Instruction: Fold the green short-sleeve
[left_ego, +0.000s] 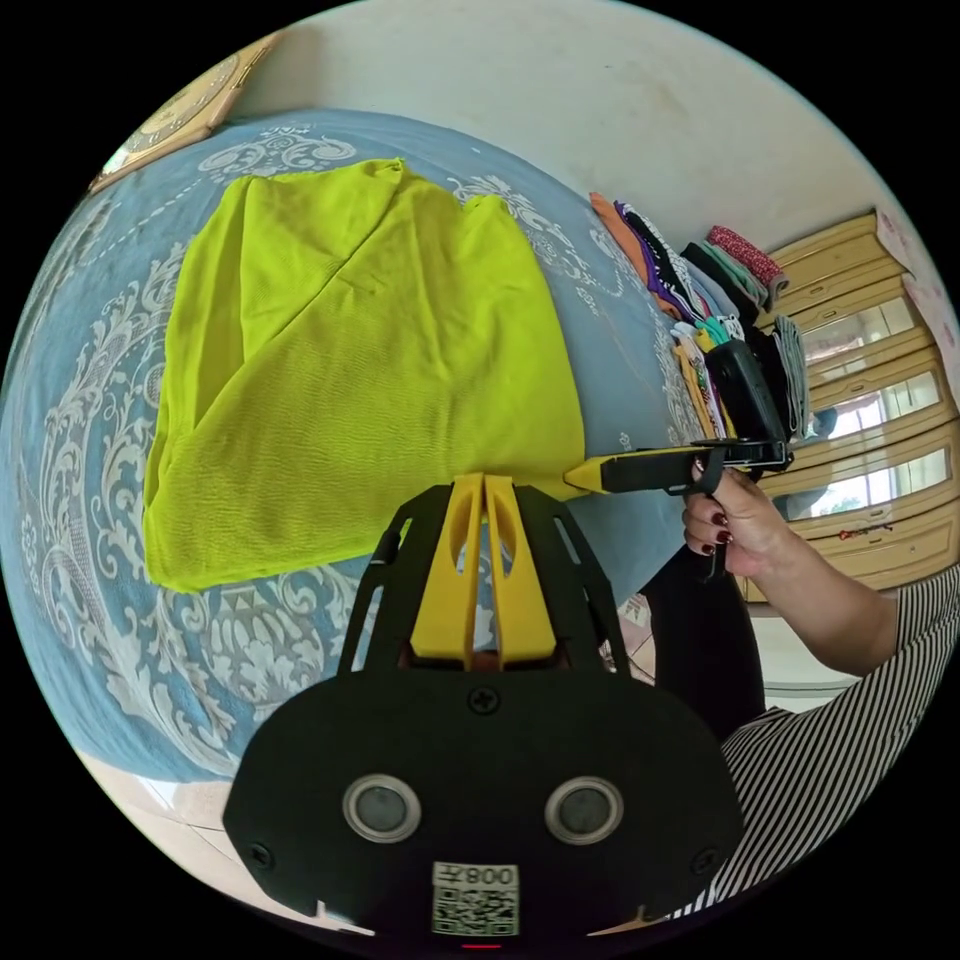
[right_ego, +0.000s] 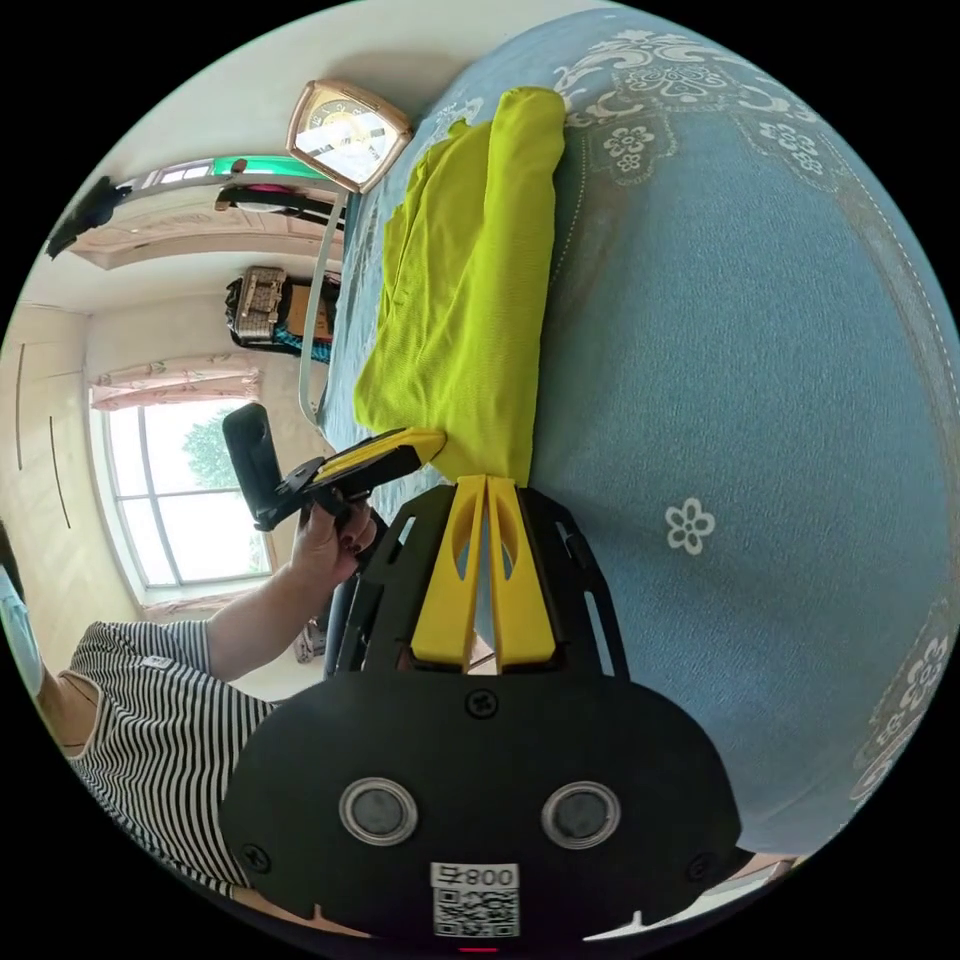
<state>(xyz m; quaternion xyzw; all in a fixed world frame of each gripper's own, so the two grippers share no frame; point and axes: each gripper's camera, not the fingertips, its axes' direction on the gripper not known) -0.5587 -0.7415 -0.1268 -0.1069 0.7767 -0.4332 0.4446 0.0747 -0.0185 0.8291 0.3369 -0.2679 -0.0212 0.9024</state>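
Both grippers' fingers (left_ego: 484, 485) (right_ego: 484, 485) closed, pinching near edge of green shirt (left_ego: 340, 360), folded on blue bedspread (left_ego: 90, 420)

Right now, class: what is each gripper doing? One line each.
Left gripper: jaws shut together at the near edge of the green shirt; a grip on the cloth cannot be told.
Right gripper: the same, shut at the shirt's edge.
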